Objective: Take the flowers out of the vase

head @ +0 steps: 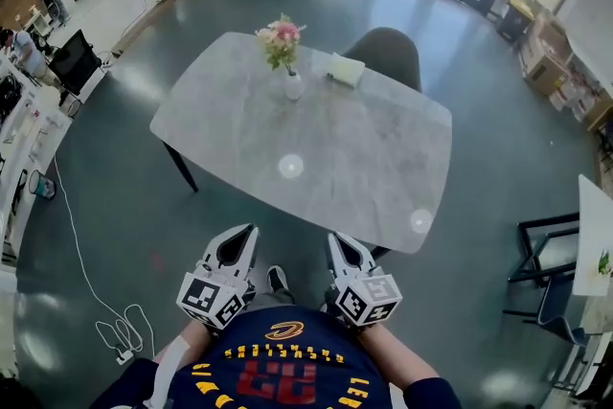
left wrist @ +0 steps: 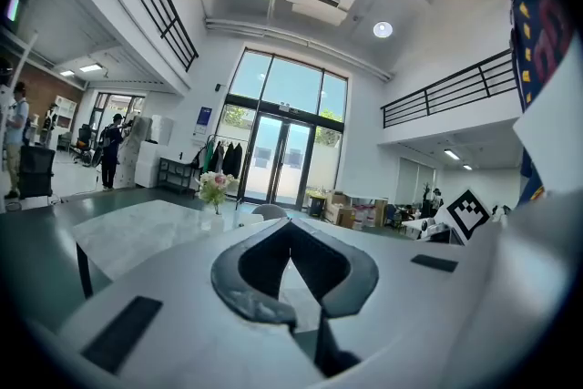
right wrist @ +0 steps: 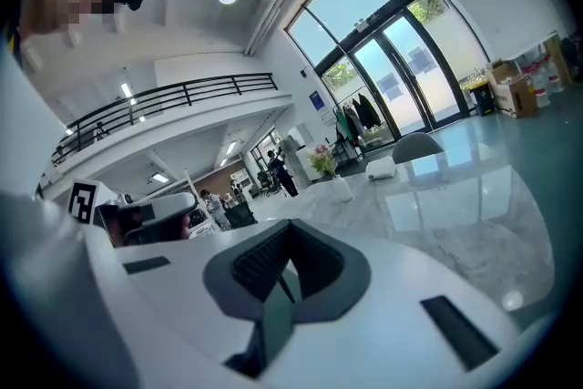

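A small white vase (head: 293, 87) with pink and white flowers (head: 281, 39) stands at the far side of the grey marble table (head: 239, 129). Both grippers hover short of the table's near edge, far from the vase. My left gripper (head: 251, 229) is shut with nothing in it, and so is my right gripper (head: 334, 238). In the left gripper view the flowers (left wrist: 214, 186) show small, far beyond the closed jaws of the left gripper (left wrist: 290, 227). The right gripper view has the flowers (right wrist: 322, 159) and vase (right wrist: 340, 189) well ahead of the right gripper (right wrist: 290, 230).
A pale box (head: 346, 69) lies on the table right of the vase. A grey chair (head: 388, 54) stands behind the table. A white cable (head: 113, 329) lies on the floor at the left. A black chair frame (head: 546, 249) and a white tabletop (head: 596, 239) stand at the right.
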`<state>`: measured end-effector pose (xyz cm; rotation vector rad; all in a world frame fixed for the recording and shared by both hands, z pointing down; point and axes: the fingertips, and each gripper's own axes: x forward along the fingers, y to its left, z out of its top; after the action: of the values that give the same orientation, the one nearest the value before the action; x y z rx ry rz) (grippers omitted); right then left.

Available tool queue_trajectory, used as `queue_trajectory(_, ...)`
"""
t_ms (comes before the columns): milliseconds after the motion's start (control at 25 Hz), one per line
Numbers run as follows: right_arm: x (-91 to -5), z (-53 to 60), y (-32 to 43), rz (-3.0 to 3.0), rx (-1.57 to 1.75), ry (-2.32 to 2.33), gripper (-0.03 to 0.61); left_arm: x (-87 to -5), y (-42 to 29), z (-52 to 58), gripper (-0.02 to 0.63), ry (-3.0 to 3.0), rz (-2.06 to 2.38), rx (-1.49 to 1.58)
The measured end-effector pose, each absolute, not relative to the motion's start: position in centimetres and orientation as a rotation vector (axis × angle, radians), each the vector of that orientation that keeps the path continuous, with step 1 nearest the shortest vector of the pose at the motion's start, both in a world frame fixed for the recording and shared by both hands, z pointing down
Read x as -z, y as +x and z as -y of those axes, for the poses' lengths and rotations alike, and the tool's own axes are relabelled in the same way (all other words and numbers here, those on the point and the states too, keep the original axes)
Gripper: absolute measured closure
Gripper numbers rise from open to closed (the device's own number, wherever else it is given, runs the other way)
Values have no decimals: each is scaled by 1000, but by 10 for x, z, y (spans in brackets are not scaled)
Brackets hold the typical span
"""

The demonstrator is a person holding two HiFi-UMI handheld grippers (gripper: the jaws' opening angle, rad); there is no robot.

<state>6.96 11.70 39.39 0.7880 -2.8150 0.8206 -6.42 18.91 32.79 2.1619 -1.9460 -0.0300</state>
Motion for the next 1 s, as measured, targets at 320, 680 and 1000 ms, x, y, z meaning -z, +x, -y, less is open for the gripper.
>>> queue_trajectory(320, -394, -101, 30, 2768, -802, 872, 575, -332, -112, -168, 611, 2198, 1873, 61)
queue_trajectory(680, -396, -102, -6, 2733, -787, 915, 575, -340, -153, -165, 611, 2209, 1829, 94)
queue_trajectory(1000, -397, -104, -17, 2719, -731, 911, 575, -354, -168, -164, 611, 2165, 1819, 104)
